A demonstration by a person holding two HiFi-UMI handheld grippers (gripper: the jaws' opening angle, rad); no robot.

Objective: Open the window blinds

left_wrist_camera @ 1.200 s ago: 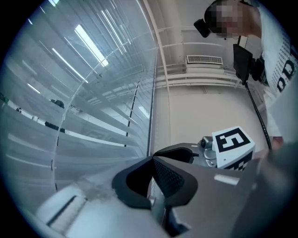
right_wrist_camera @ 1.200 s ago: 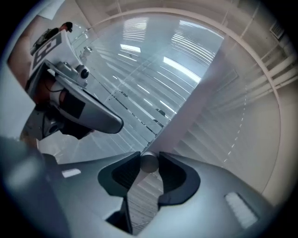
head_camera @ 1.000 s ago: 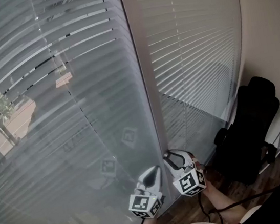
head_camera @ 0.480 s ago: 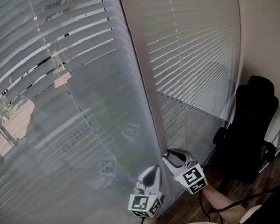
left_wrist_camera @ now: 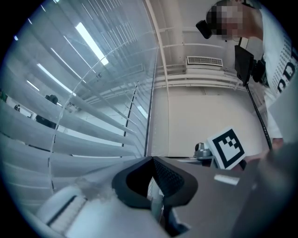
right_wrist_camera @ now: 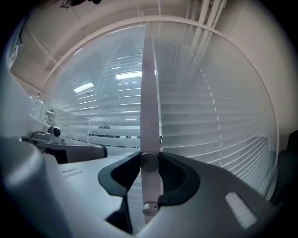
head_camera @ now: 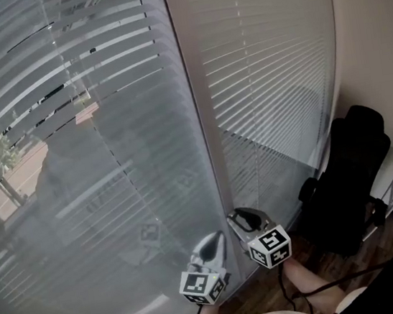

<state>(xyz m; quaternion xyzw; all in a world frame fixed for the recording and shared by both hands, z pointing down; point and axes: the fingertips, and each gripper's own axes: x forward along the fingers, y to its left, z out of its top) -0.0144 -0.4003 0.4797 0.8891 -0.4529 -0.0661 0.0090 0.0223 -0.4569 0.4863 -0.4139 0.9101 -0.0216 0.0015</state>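
The right gripper (head_camera: 240,219) is clamping its jaws, standing fairly wide, on the pale, round plastic tilt wand (right_wrist_camera: 150,116). The wand is hanging straight down in front of the white upright window post (head_camera: 201,115) between the two grey horizontal-slat window blinds (head_camera: 70,134), and its knobbed end is showing just below the jaws. The left gripper (head_camera: 214,239) is waiting just beside it, low by the post, its jaws meeting at the tips with nothing I can make out between them. The blind on the person's left is showing dark gaps between its upper slats while the lower ones are lying nearly flat, and the right-hand blind (head_camera: 271,69) is looking closed, so the opening is probably only partly done. The step in hand is most likely twisting the wand. Doing it well is calling for rolling the wrist about the wand's own line rather than swinging it sideways, gripping firmly enough that the smooth rod is not slipping round between the pads, and re-gripping once the wrist is running out of turn, while watching the slats to judge when to stop.
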